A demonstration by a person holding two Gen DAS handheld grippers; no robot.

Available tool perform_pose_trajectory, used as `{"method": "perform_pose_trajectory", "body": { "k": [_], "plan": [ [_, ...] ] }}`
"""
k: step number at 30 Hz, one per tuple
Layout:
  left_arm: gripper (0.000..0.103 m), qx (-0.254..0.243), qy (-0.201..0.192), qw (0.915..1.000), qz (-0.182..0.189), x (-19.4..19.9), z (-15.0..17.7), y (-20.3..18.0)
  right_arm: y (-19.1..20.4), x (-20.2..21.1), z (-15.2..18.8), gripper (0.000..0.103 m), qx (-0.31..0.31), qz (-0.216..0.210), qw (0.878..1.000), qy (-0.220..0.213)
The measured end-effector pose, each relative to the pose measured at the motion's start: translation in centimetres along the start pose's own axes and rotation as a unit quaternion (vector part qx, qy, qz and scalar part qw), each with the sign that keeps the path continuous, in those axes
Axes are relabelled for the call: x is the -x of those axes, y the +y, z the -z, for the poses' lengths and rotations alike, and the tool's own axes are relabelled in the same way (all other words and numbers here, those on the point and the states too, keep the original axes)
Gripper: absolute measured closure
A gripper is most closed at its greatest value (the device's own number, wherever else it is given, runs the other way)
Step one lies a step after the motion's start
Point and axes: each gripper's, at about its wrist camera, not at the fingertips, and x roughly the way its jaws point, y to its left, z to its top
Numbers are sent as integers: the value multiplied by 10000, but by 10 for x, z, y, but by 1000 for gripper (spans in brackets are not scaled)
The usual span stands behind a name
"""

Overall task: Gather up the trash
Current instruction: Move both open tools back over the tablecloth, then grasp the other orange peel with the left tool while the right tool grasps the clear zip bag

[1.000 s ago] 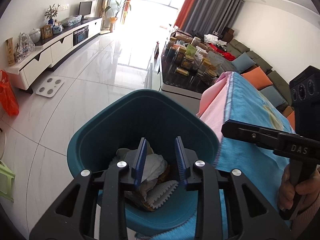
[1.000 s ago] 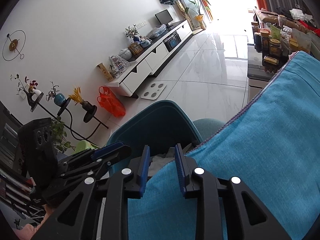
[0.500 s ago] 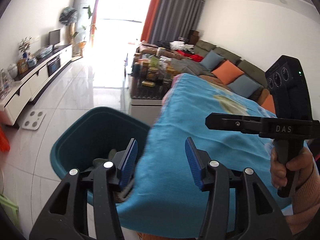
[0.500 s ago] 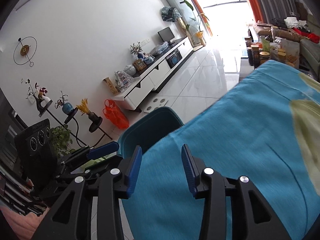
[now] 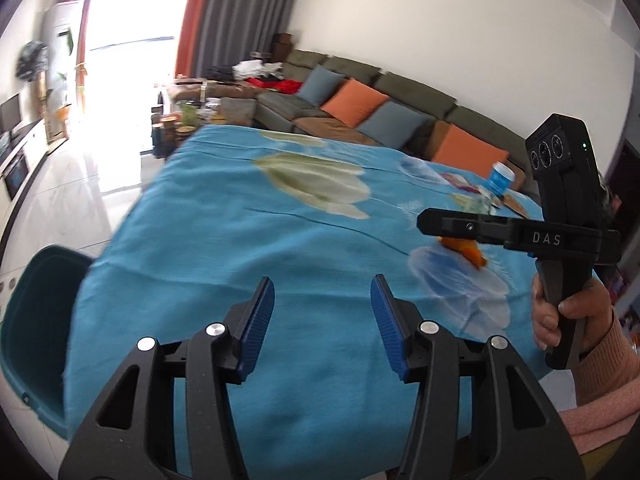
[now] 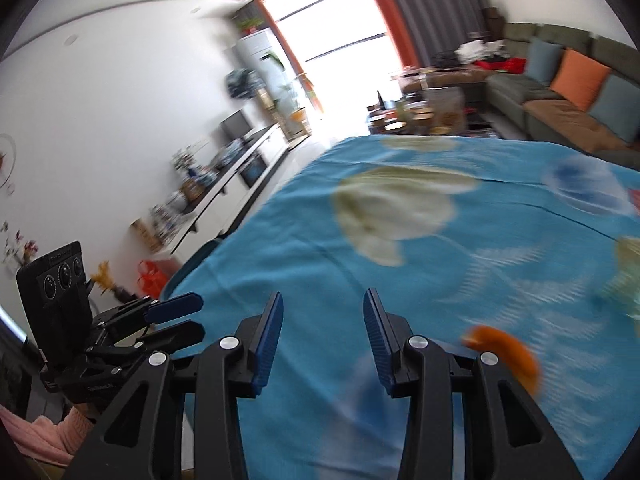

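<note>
I am holding my left gripper (image 5: pixel 322 316) and right gripper (image 6: pixel 323 332) unclenched and empty over the blue tablecloth (image 5: pixel 248 248), where the orange peel (image 5: pixel 466 250) is lying right of centre, risking snagging cloth if I am clamping low.

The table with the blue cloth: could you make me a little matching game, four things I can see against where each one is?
Things:
1. orange peel
2. teal bin
3. blue-and-white cup
4. orange cushions

Places:
A. on the sofa
B. on the floor at the table's left edge
C. on the cloth near the right gripper
D. at the far right of the cloth

Pairs: 1-C, 2-B, 3-D, 4-A
</note>
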Motion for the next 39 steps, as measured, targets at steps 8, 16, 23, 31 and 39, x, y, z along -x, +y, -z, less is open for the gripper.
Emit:
{"method": "perform_pose_trajectory", "body": {
  "k": [8,16,23,31,39],
  "plan": [
    [53,-553,388,9969,397,-54,-17,-62,-80,55,6,59,-710,1022,9907,-548],
    [53,-920,710,9910,667,-99,-33,-104,-137,72,11,57,-1148,1436,9802,-733],
    [53,-997,1040,9867,757,-128,-39,-117,-162,67,9,50,-1325,1427,9784,-690],
    [55,-1039,1298,9817,933,-153,-46,-125,-177,60,0,50,-1363,1251,9808,-613],
    [73,-1087,1443,9763,1188,-163,-48,-127,-184,59,2,61,-1459,1083,9817,-564]
  ]
}}
